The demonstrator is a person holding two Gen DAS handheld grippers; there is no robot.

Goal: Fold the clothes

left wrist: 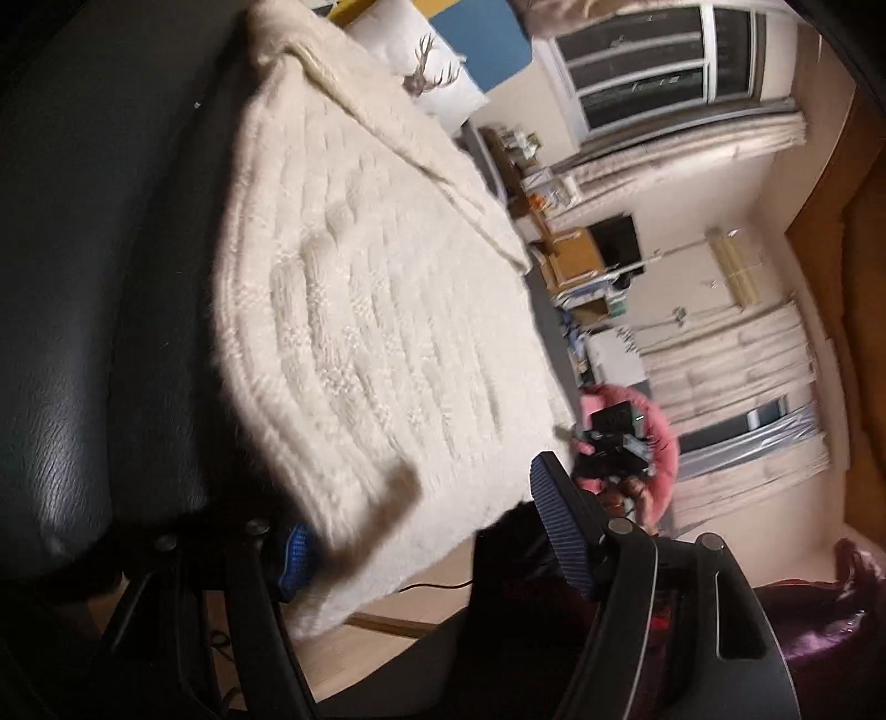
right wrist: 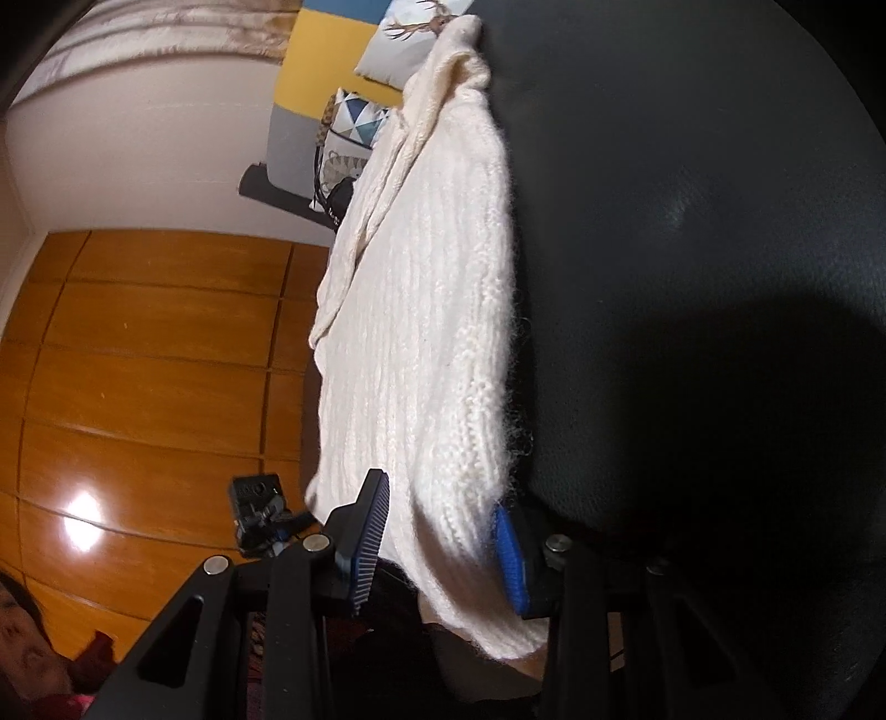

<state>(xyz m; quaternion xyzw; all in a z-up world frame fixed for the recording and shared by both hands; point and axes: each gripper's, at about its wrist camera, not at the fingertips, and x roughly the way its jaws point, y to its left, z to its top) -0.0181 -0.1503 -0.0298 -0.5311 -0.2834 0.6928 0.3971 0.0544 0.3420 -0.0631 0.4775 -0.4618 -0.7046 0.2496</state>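
Observation:
A cream cable-knit sweater [left wrist: 365, 310] lies over a dark leather seat [left wrist: 99, 288], its near edge hanging off the front. My left gripper [left wrist: 426, 543] is open: the sweater's near hem lies between its blue pads [left wrist: 559, 531], which stand wide apart. In the right wrist view the sweater [right wrist: 432, 332] runs along the seat edge [right wrist: 692, 277]. My right gripper [right wrist: 443, 548] is open too, with the sweater's near corner hanging between its spread pads [right wrist: 368, 543]. The other gripper shows small in each view [left wrist: 609, 448] [right wrist: 257, 512].
Patterned cushions [left wrist: 426, 72] [right wrist: 410, 39] lie at the far end of the seat. A wooden wardrobe [right wrist: 144, 360] fills the left of the right view. Curtains, a window and cluttered shelves [left wrist: 576, 260] stand beyond the seat. A person in pink [left wrist: 659, 437] holds the grippers.

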